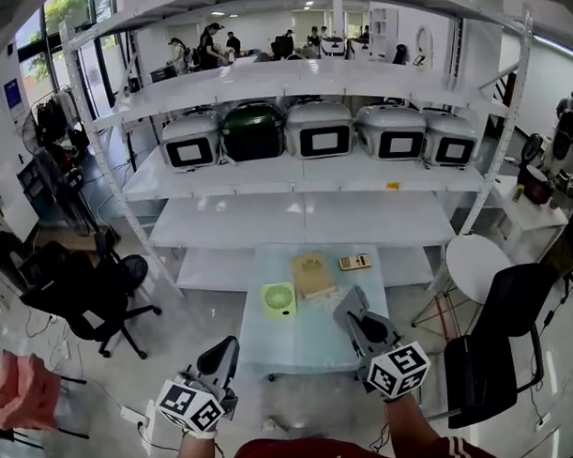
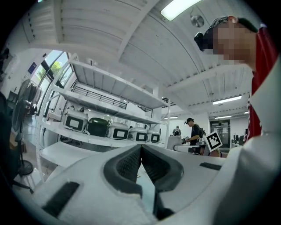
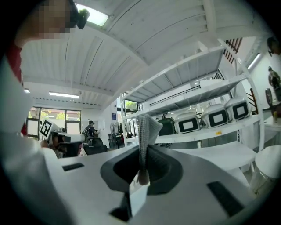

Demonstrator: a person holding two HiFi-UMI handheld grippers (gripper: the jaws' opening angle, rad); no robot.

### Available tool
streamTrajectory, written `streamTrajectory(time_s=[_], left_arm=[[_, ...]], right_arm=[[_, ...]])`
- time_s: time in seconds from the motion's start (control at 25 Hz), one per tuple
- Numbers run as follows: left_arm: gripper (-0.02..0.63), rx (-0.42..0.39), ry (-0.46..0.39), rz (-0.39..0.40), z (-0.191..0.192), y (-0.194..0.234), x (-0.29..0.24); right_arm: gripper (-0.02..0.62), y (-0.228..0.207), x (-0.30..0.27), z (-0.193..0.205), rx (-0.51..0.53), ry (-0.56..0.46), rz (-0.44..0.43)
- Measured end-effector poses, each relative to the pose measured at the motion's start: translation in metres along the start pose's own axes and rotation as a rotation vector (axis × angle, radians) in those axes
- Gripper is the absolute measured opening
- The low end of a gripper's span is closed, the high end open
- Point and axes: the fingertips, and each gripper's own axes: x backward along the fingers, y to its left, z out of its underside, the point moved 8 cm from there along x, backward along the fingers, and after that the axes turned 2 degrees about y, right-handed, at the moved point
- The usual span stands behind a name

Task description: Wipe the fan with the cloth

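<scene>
White shelves (image 1: 298, 177) stand behind a pale table (image 1: 301, 337); black chairs (image 1: 87, 287) flank it on grey floor (image 1: 198, 333); windows (image 1: 64, 4) at left.

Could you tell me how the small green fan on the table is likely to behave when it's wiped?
The green fan lies flat, so it probably won't tip or roll. It looks small and plastic, so it is likely light. It may therefore slide on the smooth table under the cloth unless steadied.

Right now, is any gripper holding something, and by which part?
The right gripper is shut on the grey cloth, pinching a narrow fold; its end stands up past the jaws. The left gripper is shut and empty.
</scene>
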Motion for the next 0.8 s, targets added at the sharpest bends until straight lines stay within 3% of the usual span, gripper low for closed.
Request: streamTrajectory(time_s=[0.12, 0.24, 0.56, 0.8], left_arm=[[0.006, -0.084, -0.017, -0.030, -0.012, 0.006, 0.007], [0.006, -0.090, -0.040, -0.044, -0.022, 0.019, 0.012], [0.006, -0.131, -0.098, 0.032, -0.046, 0.022, 0.024], [0.006, -0.098, -0.112, 0.096, -0.051, 0.027, 0.024]], right_arm=[[0.018, 0.004, 0.019, -0.021, 0.017, -0.054, 0.025], [0.018, 0.014, 0.029, -0.037, 0.043, -0.083, 0.043], [0.017, 0.044, 0.045, -0.055, 0.037, -0.136, 0.140], [0.015, 0.061, 0.058, -0.048, 0.054, -0.111, 0.217]])
